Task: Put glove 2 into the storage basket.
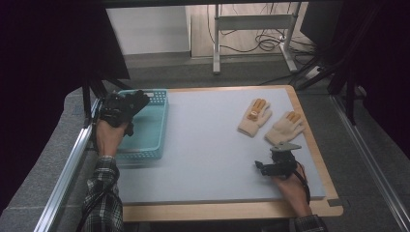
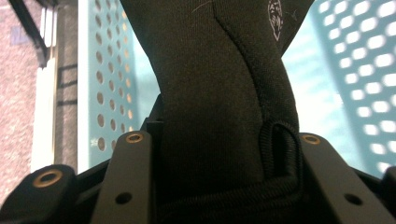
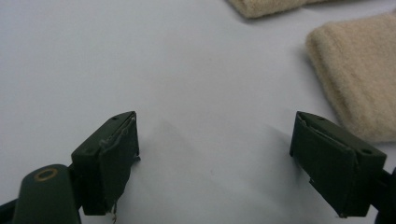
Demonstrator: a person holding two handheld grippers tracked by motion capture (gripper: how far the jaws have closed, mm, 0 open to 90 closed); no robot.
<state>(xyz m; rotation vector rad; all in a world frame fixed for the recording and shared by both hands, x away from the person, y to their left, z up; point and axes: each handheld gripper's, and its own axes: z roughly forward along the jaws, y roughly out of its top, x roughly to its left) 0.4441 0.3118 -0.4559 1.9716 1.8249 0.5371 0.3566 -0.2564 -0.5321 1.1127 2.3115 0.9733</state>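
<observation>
A pale grey mat covers the table (image 1: 208, 145), whose wooden edge shows along the near and right sides; beyond it lie a grey floor, a metal frame's legs and loose cables. At the table's left end sits a teal perforated basket (image 1: 150, 128). The left hand-held gripper (image 1: 121, 110) hangs over that basket, pinching a black glove (image 1: 135, 102). In the left gripper view the black glove (image 2: 219, 93) fills the space between the jaws, its dark knit fabric bunched up and squeezed tight, a ribbed cuff edge looping at the lower right, with a small white logo near the top. Behind it the basket (image 2: 107, 84) shows its teal wall and floor with rows of oval holes.

On the right half of the table lie two cream gloves with orange fingertips, palms flat, just beside each other: the left cream glove (image 1: 255, 117) and the right cream glove (image 1: 285, 127). The right hand-held gripper (image 1: 276, 166) rests low over the mat near the right cream glove, apart from it. In the right gripper view its jaws stand spread wide with bare mat between them; the right cream glove (image 3: 359, 79) lies just beyond the right jaw, and the left cream glove's cuff (image 3: 266, 7) peeks in at the top edge
</observation>
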